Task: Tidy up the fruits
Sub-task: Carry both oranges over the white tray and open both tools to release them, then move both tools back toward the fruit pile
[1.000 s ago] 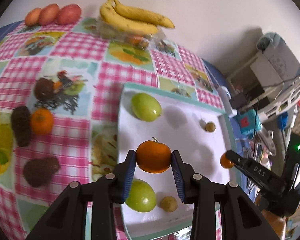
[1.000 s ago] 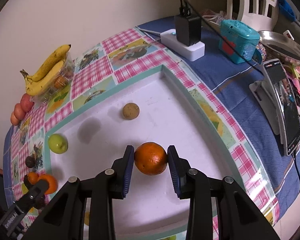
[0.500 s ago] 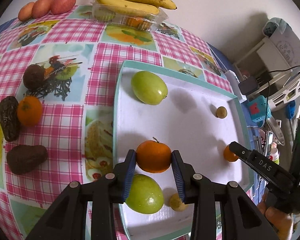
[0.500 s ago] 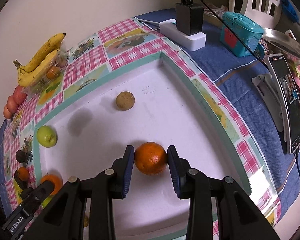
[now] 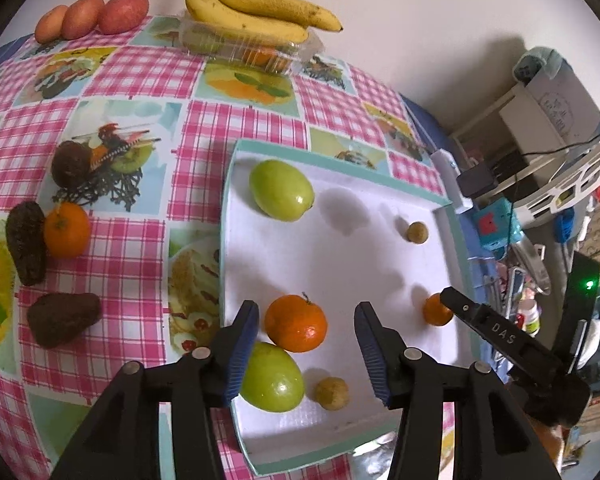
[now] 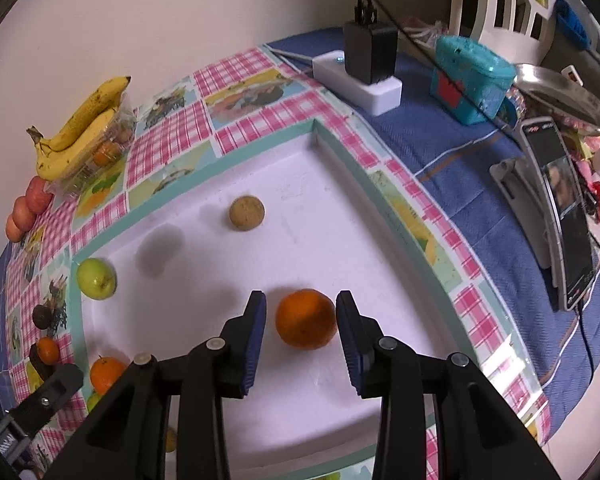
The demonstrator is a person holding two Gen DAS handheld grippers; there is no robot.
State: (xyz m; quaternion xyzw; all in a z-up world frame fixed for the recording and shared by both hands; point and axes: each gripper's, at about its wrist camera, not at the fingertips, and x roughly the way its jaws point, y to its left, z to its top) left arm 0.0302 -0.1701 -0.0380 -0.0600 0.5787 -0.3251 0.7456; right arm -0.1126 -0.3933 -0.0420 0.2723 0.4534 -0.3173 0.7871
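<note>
Both grippers' fingers parted since 0.5 s ago | left gripper wide, right gripper slightly open, oranges released on tray | withdraw straight back, avoid nudging fruit

In the left wrist view the right gripper's finger covers part of a small orange; in the right wrist view the fruit inside the clear box under the bananas is too blurred to tell, and the phone screen is unreadable
</note>
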